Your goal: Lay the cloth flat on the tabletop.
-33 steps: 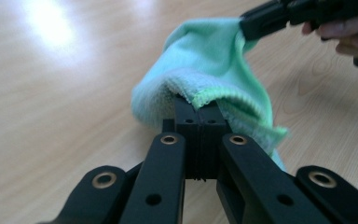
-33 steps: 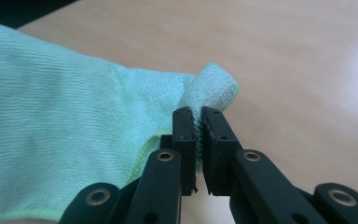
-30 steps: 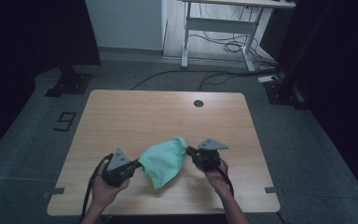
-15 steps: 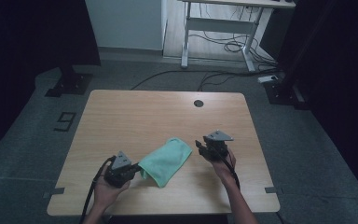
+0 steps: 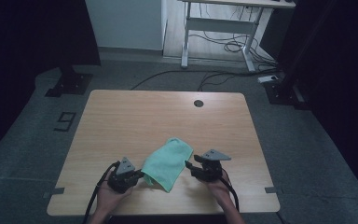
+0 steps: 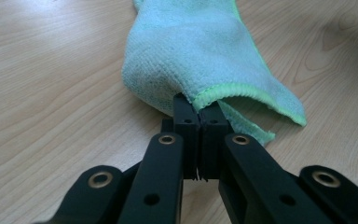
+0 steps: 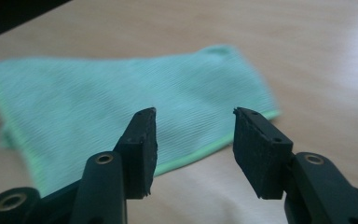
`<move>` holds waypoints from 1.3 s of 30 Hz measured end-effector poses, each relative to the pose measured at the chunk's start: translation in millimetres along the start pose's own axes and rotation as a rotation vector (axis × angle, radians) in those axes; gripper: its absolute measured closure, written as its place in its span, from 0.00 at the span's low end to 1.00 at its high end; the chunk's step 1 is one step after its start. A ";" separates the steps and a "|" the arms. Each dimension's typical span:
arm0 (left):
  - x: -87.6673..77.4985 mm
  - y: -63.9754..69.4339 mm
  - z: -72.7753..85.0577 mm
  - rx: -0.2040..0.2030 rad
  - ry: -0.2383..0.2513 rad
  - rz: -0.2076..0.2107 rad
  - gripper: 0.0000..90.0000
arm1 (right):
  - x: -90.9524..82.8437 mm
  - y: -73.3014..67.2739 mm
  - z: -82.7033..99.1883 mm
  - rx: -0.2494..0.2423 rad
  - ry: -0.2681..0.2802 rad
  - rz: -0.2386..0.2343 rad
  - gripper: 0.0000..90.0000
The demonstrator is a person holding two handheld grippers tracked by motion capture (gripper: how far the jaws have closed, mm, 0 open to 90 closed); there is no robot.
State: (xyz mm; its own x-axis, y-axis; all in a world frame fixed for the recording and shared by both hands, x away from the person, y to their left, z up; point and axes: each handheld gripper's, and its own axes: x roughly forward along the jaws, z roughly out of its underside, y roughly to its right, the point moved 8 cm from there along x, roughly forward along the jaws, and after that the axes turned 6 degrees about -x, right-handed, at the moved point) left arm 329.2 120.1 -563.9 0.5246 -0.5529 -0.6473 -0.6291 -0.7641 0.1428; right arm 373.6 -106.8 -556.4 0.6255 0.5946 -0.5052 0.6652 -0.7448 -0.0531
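On the wooden table (image 5: 121, 116), the green microfiber cloth (image 5: 166, 162) lies folded, nearer the front edge. Soft and light, it should bunch; best pinched at a hem corner. Left gripper (image 6: 199, 116) clamps its corner; right gripper (image 7: 195, 135), jaws just opening and empty, hovers just beside the cloth.

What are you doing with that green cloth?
A person is handling a green cloth on a wooden table with two grippers. The left gripper is shut on one corner of it. The right gripper has just been opening its jaws; nothing is between them, and the cloth lies folded flat.
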 end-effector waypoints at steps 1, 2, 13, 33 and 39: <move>1.0 0.5 -0.2 0.001 -0.001 -0.002 0.98 | 2.0 -5.9 2.0 -0.019 -0.017 -0.016 0.52; 1.0 0.5 -0.2 0.001 -0.001 -0.002 0.98 | 2.0 -5.9 2.0 -0.019 -0.017 -0.016 0.52; 4.0 1.6 -2.9 -0.016 0.003 -0.001 0.97 | 10.3 -51.3 8.5 -0.056 -0.029 -0.141 0.39; 9.5 1.5 -11.1 -0.053 0.009 0.009 0.96 | 38.9 -83.0 27.6 -0.185 -0.132 -0.094 0.55; 9.3 2.5 -10.6 -0.044 0.008 0.014 0.94 | 39.6 -70.5 30.7 -0.154 -0.148 -0.093 0.91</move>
State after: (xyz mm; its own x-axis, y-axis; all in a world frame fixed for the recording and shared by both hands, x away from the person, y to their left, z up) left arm 338.7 109.6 -561.6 0.5210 -0.5659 -0.6390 -0.6102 -0.7704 0.1847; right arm 339.0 -40.0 -599.1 0.4998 0.5992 -0.6254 0.7783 -0.6275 0.0208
